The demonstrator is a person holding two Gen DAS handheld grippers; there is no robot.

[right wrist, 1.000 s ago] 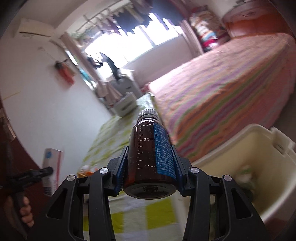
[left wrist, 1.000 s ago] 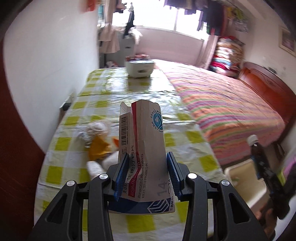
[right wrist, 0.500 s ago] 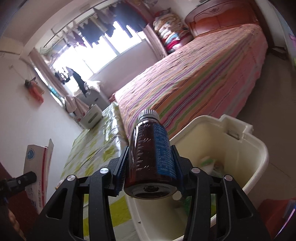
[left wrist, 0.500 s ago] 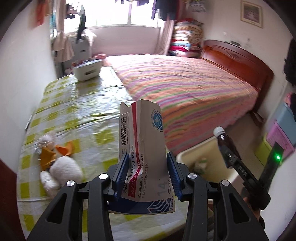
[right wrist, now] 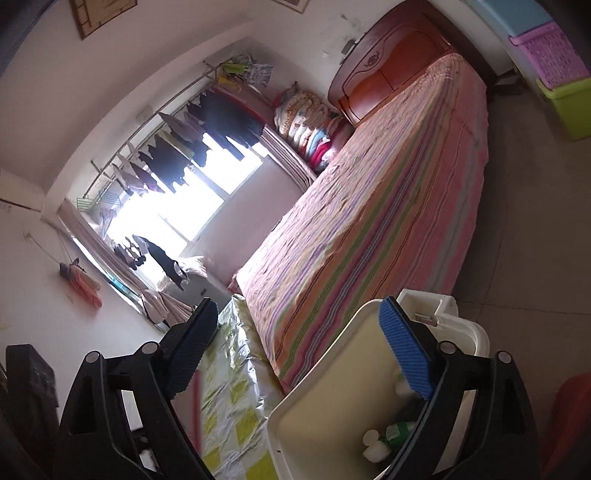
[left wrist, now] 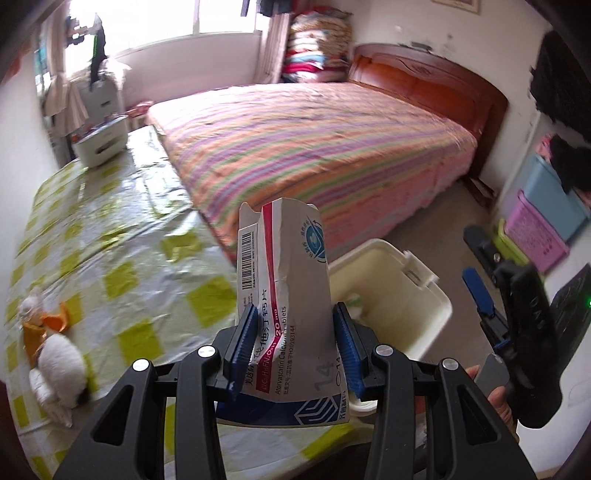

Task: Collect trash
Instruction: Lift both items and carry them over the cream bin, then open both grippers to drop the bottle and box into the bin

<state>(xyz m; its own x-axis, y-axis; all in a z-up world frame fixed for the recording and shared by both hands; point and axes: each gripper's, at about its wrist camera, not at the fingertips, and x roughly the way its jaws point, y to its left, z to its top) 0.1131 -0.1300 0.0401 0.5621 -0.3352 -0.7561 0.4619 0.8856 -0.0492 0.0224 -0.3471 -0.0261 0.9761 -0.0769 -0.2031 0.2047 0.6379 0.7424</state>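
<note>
A: What was the room like?

B: It was a bedroom. A bed with a striped cover [left wrist: 332,147] stood beside a table with a yellow checked cloth [left wrist: 110,266], and a bright window [left wrist: 207,22] was at the far wall.

A: And the left gripper [left wrist: 295,339]?

B: It was clamped on a crumpled medicine carton [left wrist: 288,288]. The blue pads [left wrist: 245,339] pressed its two sides, and the carton stood upright between them, above the table edge and just beside a cream plastic bin [left wrist: 428,314] on the floor.

A: The right gripper [right wrist: 299,354]?

B: Its jaws were opening and nothing was between them. It was above the same bin [right wrist: 332,398], which already held some small white bottles [right wrist: 373,443] and a green item.

A: Anything else on the table?

B: Near the left edge lay a small heap of white and orange rubbish [left wrist: 48,343], blurred, and a white box [left wrist: 101,146] stood at the far end.
</note>
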